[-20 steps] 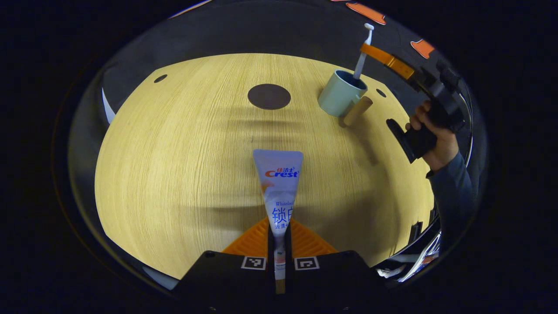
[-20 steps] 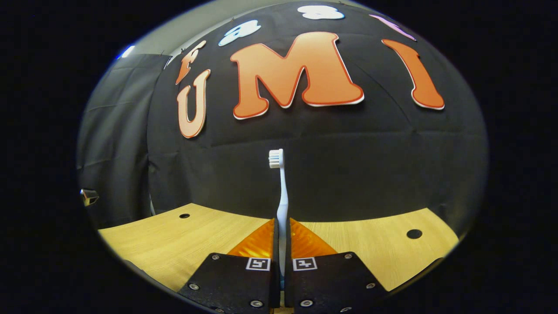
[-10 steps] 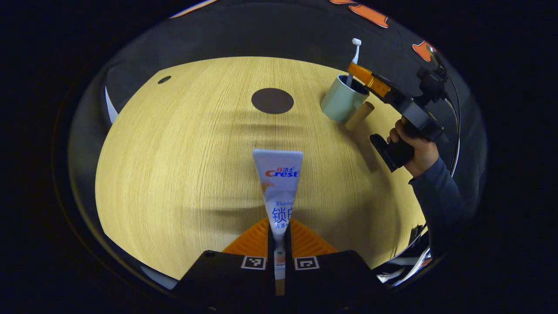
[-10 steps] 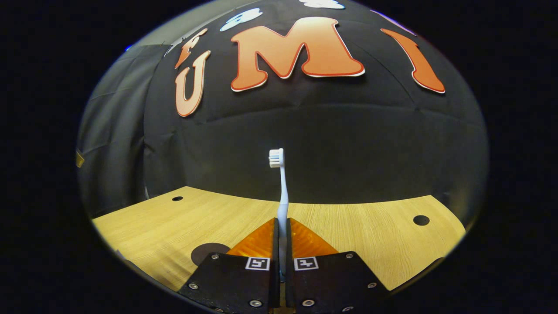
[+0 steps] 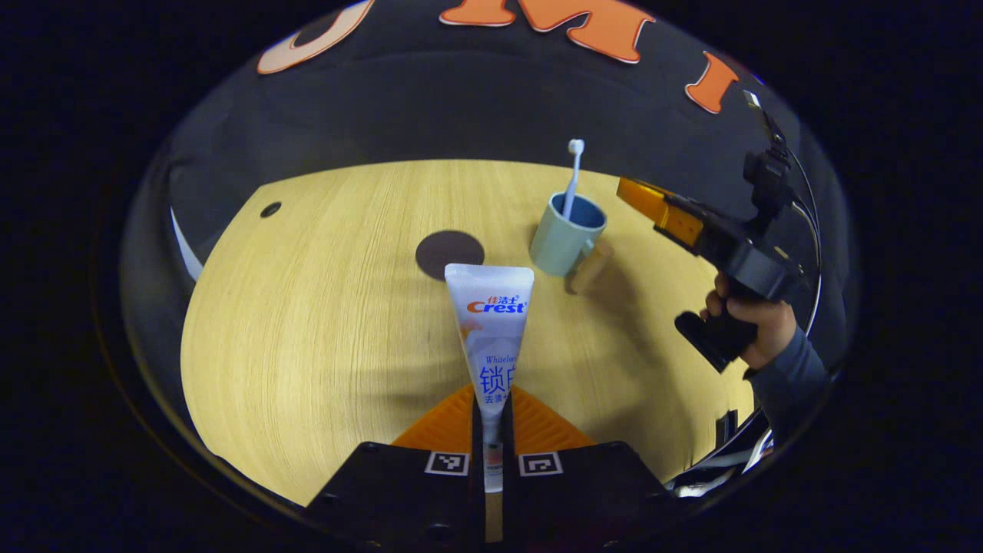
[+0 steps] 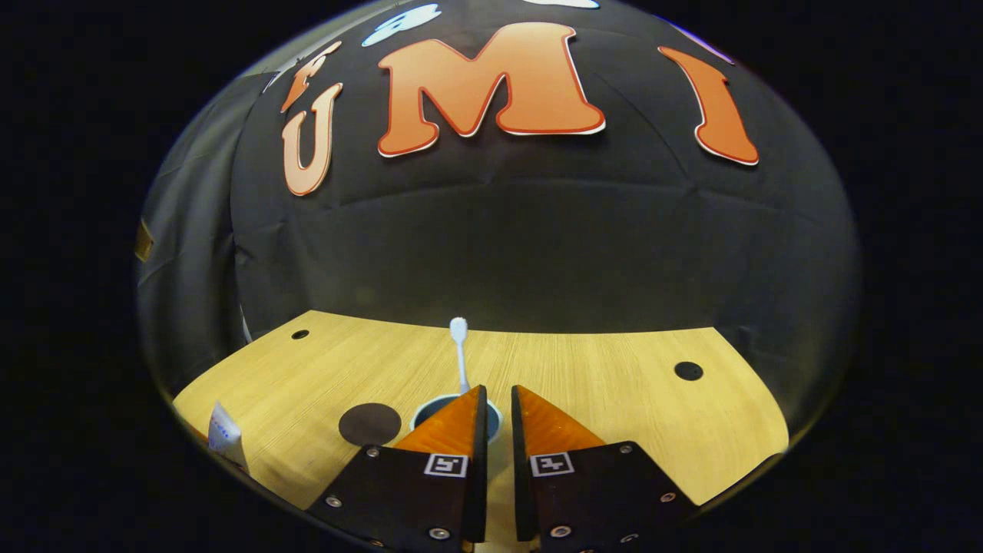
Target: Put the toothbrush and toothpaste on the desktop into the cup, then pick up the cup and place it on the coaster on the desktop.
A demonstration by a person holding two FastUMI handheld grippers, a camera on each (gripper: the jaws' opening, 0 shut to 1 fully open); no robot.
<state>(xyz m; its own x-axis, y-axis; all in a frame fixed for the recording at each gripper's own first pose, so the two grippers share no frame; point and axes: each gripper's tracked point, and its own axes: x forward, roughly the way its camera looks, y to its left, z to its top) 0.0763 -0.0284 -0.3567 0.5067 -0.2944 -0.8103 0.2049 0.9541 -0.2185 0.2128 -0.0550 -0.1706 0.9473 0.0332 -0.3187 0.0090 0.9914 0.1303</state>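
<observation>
Standing in the pale blue cup (image 5: 567, 236), the toothbrush (image 5: 572, 178) has just left our right gripper (image 6: 495, 407), jaws now slightly parted and empty. Our left gripper (image 5: 491, 430) clamps the toothpaste tube (image 5: 490, 338), next for the cup; the coaster (image 5: 449, 254) waits beside it.

toothbrush (image 5: 571, 175) handle: lower end hidden inside the cup (image 5: 564, 240)
cup (image 6: 438, 405): mostly behind the right gripper (image 6: 495, 399)
toothpaste (image 5: 490, 338) cap: hidden between the fingers (image 5: 441, 424)
</observation>
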